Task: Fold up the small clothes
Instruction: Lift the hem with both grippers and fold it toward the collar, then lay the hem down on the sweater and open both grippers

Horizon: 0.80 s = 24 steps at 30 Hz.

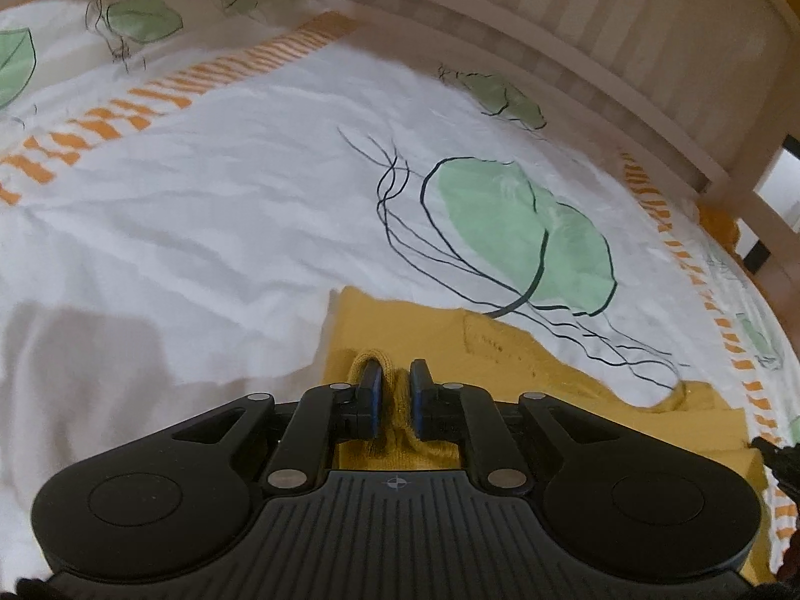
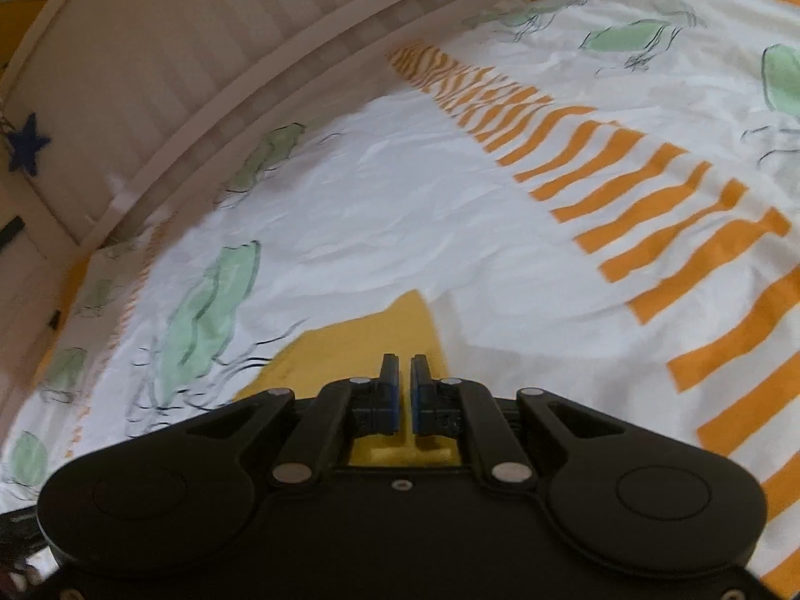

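Wooden bed rail (image 1: 575, 50) curves along the top, lots of bare white sheet (image 1: 200, 200) mid-frame; left gripper (image 1: 396, 375) pinches bunched yellow garment (image 1: 400, 330) bottom center, right gripper (image 2: 404, 367) pressed together over it

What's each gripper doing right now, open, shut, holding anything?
Left gripper: shut on a bunched fold of the yellow garment.
Right gripper: shut; whether it pinches the garment cannot be told.

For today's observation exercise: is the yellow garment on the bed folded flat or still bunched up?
Not folded flat. In the left wrist view the yellow garment lies rumpled on the bedsheet, its knit edge bunched between the left gripper jaws.
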Tool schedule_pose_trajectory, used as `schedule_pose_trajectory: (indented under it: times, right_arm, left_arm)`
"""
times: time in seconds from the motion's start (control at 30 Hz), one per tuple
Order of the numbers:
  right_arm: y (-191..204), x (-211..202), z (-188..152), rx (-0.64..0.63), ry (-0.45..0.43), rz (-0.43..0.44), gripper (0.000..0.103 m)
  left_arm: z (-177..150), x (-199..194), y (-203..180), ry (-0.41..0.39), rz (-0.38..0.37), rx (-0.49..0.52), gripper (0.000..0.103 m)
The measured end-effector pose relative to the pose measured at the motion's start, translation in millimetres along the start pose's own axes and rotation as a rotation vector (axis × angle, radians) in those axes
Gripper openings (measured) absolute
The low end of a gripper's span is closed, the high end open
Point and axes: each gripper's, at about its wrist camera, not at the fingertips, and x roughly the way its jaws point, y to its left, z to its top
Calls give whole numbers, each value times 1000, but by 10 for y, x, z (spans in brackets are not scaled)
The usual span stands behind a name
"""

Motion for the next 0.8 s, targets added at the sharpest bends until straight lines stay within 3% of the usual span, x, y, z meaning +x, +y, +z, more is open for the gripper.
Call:
schedule_pose_trajectory:
  times: [0.17,0.27,0.37,0.5,0.57,0.63,0.8]
  right_arm:
    - [102,-166,-6,-115,-42,-27,19]
    - [201,-314,-42,-185,-62,-22,20]
    - [347,-429,-124,-281,-67,-23,21]
    - [558,-543,-336,-413,-40,-2,21]
    - [647,-578,-457,-474,-20,1,27]
    - [720,-586,-571,-523,2,7,43]
    - [870,-523,-778,-620,53,-19,43]
  left_arm:
    - [77,-26,82,6,-16,-13,20]
    - [86,-185,37,-66,56,33,36]
    - [56,-381,-8,-111,76,92,37]
    - [-130,-571,-153,-110,91,226,37]
    - [-269,-619,-236,-91,89,293,37]
    - [-389,-626,-302,-64,74,336,37]
    - [-587,-566,-407,-10,46,401,37]
